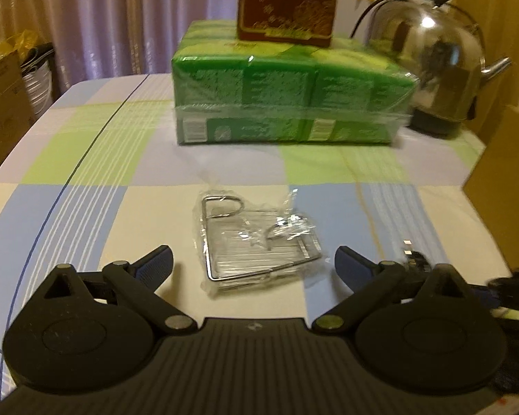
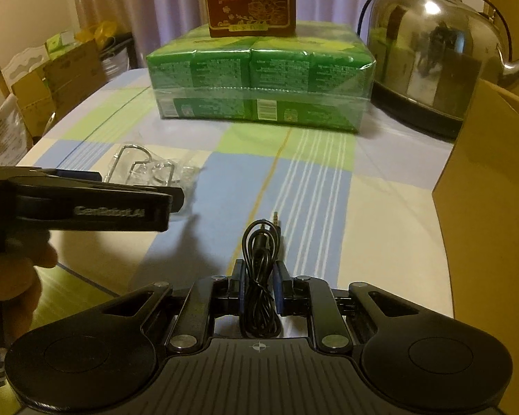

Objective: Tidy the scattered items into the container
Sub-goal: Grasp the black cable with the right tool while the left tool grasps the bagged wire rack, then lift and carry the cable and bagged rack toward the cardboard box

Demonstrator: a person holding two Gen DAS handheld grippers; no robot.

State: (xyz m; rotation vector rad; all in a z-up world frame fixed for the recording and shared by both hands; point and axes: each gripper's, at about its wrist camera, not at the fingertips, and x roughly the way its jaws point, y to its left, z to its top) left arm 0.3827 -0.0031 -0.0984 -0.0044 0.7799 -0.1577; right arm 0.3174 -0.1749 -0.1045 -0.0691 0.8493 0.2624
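Holding a coiled black audio cable (image 2: 259,276), right gripper (image 2: 259,285) jaws pinched on it above the counter (image 2: 380,214). Left gripper (image 1: 254,264) jaws wide open, empty, over the bagged wire rack (image 1: 256,242). Cardboard box (image 2: 491,173) to the right; neither item's in yet.

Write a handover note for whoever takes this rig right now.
Right gripper: shut on the black cable, held above the table.
Left gripper: open, empty, pointed at the bagged wire rack lying on the table.
Cardboard box stands at the right; its inside is not visible.
Done: cable picked up.
Left: put the cable in the box, then grab the rack and put it in too.
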